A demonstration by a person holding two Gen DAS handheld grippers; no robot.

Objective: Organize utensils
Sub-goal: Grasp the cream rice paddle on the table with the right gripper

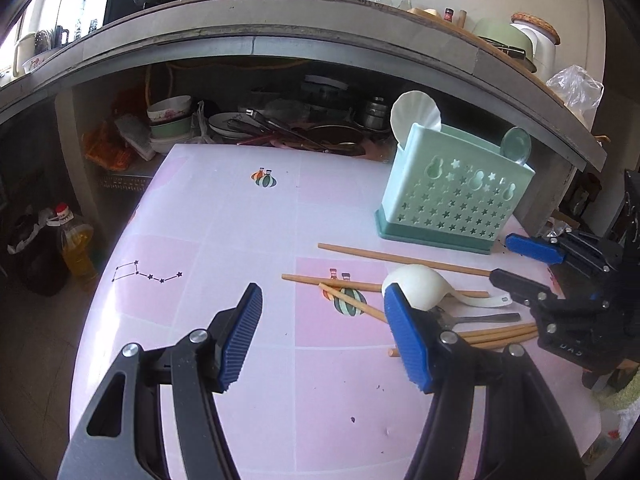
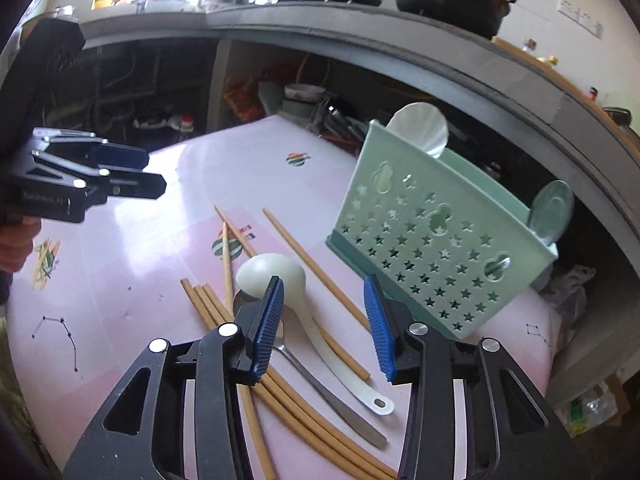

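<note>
Fingers [image 2: 266, 320] hide part of the metal spoon [image 2: 332, 396] under the white spoon [image 2: 280, 276].

the left claw [image 1: 322, 334] points forward and downward, its two blue-padded fingers [image 1: 242, 338] standing well apart with nothing between them. the right claw [image 2: 326, 330] is tilted downward too, its jaws parted with a clear gap and no pad pressing on anything. seen from the right wrist view, the left claw sits off to the left side, with part of a hand [image 2: 16, 246] behind its black body.
</note>
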